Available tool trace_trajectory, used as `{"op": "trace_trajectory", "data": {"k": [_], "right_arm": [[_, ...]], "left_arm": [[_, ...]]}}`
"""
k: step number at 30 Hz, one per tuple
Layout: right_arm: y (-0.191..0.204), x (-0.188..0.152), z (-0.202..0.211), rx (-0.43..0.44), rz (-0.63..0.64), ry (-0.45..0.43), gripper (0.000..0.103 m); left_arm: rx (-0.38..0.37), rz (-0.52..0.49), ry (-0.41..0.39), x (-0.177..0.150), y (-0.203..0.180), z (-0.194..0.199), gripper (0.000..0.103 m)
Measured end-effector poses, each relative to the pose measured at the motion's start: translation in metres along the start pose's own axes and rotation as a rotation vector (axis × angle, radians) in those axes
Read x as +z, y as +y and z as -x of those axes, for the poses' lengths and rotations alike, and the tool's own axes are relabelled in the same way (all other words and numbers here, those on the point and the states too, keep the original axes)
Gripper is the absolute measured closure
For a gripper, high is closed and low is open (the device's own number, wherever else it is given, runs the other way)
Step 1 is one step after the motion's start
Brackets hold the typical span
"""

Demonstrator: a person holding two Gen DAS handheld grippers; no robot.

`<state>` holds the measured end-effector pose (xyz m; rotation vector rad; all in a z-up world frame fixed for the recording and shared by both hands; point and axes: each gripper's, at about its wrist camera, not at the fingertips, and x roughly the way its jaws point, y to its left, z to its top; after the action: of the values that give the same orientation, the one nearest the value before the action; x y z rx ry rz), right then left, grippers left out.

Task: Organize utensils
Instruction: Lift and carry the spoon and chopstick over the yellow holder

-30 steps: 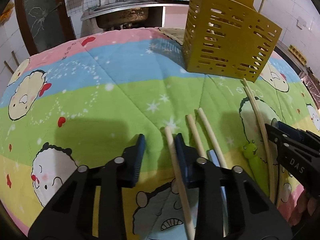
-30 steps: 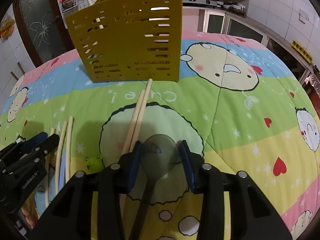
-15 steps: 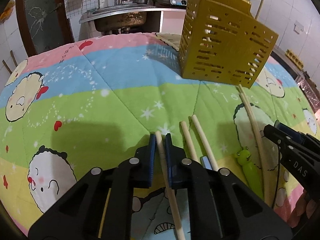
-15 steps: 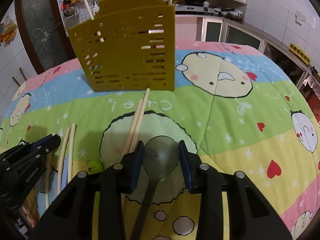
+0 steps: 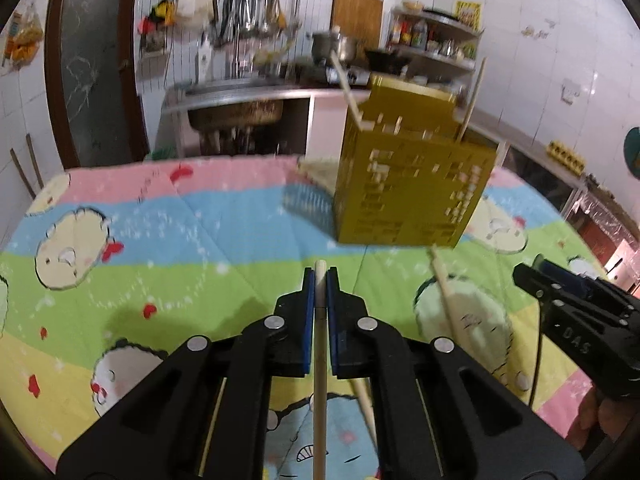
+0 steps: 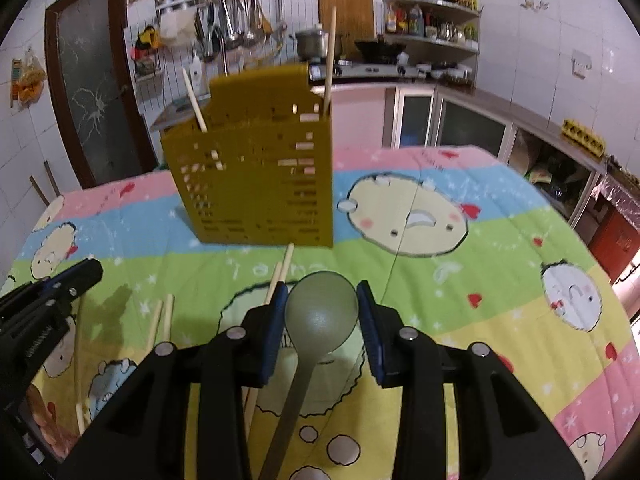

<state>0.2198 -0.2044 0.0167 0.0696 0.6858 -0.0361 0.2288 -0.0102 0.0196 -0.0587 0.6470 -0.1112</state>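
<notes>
My left gripper [image 5: 319, 285] is shut on a wooden chopstick [image 5: 319, 360] and holds it above the quilt, pointing at the yellow slotted utensil holder [image 5: 408, 184]. My right gripper [image 6: 321, 308] is shut on a grey-green spoon [image 6: 318, 312], its bowl between the pads, lifted above the quilt. The holder [image 6: 260, 184] stands upright ahead with two chopsticks [image 6: 329, 60] sticking out. More chopsticks [image 6: 280, 272] lie on the quilt in front of it, and a pair [image 6: 160, 320] lies left. The left gripper [image 6: 44, 304] shows at left.
The colourful cartoon quilt [image 6: 440, 240] covers the table. Another loose chopstick [image 5: 448, 296] lies right of my left gripper. My right gripper [image 5: 576, 320] shows at the right edge. A sink and kitchen counter [image 5: 240, 96] stand behind the table.
My left gripper shut on the chopstick and lifted it, tilting up toward the holder. My right gripper rose with the spoon still between its pads.
</notes>
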Motion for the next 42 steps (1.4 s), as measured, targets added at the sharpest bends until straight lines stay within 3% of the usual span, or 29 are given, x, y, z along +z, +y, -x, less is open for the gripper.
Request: {"op": "trace_trajectory", "data": {"k": [8,26,42], "right_arm": [[-0.006,0.01,0.023,-0.005,-0.011,-0.135,0.067],[-0.016,0.025,0.047,0.004,0.027,-0.355,0.067],[-0.015,0.046,0.054,0.009,0.062,-0.501,0.067]], "left_arm": [[-0.041,0.027,-0.118,0.017,0.003,0.032,0.099],[-0.098,0.027,-0.223,0.044,0.0,0.062,0.098],[-0.058,-0.024,-0.304,0.077,-0.01,0.057,0.098]]}}
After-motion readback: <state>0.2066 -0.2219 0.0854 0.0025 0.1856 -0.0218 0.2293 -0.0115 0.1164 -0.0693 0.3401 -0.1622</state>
